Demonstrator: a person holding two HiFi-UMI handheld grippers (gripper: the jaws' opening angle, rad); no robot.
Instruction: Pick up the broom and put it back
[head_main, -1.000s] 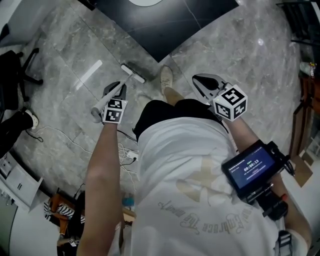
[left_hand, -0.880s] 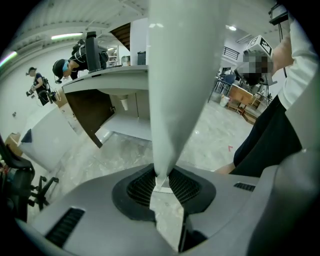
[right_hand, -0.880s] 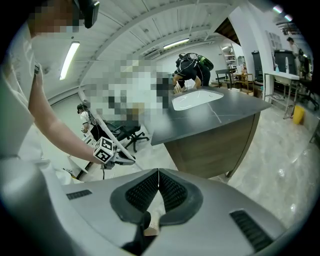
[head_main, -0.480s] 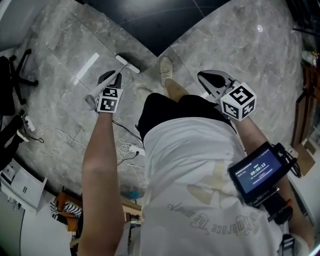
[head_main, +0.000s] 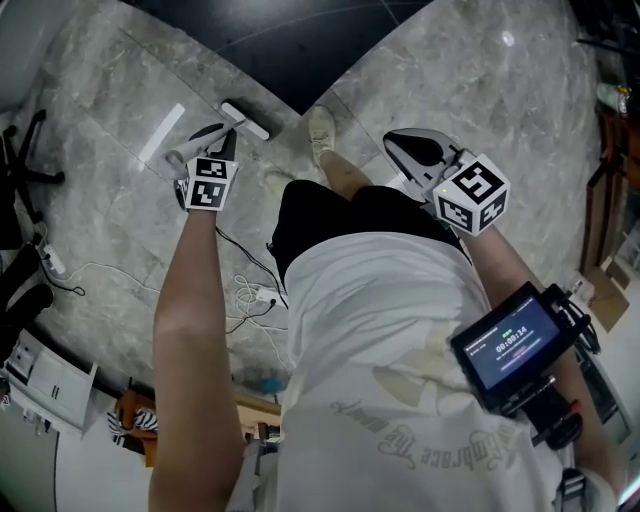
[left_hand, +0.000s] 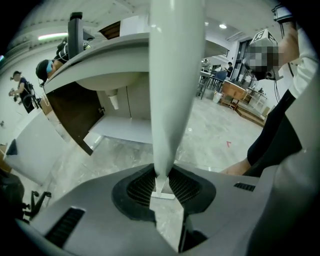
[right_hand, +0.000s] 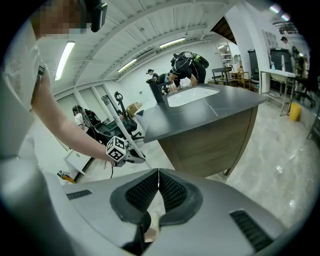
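Left tongs (head_main: 218, 136) and broom (head_main: 246, 121) farther forward

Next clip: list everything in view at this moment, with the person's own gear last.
broom: one, white handle, slanting down to the floor from the left gripper
counter: one, dark top with wooden sides, ahead of the person
white strip: one, on the floor beside the broom
cables: a tangle, white and black, on the floor under the left arm
wrist screen: one, black, on the right forearm
left gripper: grey, shut on the broom handle
right gripper: grey, shut, empty
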